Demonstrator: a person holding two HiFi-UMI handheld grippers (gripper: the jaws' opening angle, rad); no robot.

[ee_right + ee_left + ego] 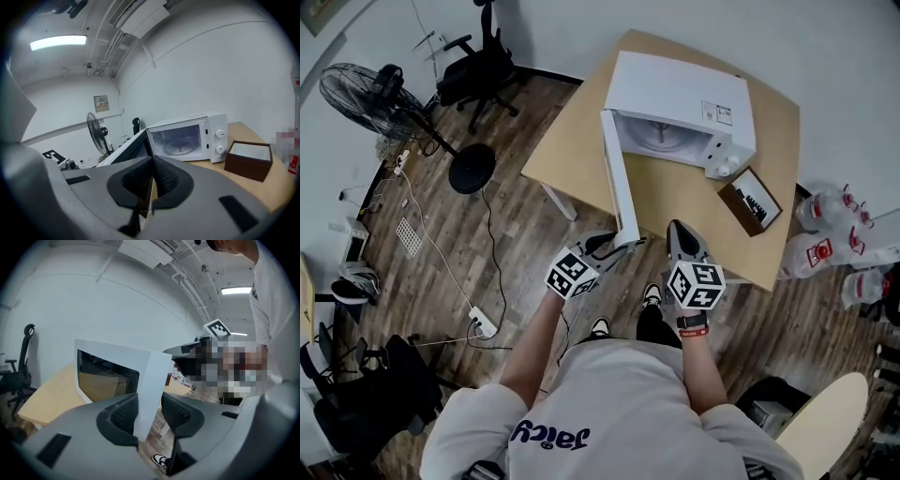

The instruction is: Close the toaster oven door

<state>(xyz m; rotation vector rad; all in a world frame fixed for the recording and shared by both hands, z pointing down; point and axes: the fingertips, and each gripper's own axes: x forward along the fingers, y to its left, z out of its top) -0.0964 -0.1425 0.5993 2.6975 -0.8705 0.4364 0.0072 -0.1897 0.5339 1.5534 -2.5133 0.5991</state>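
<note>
A white oven [675,89] stands on a wooden table [572,141] with its door [619,178] swung wide open toward me. My left gripper [619,244] is at the door's free end. In the left gripper view its jaws straddle the white door [117,355] edge, and the left gripper [150,411] has both pads against it. My right gripper [680,232] hovers just right of the door end, over the table's near edge, shut and holding nothing. In the right gripper view the right gripper [152,176] points at the oven [187,136], whose cavity and glass plate show.
A brown open box [755,202] sits on the table right of the oven. Several water bottles [844,234] stand on the floor at the right. A fan [375,94], an office chair [483,70] and a power strip [483,323] with cables lie left. A round table [825,431] edge shows bottom right.
</note>
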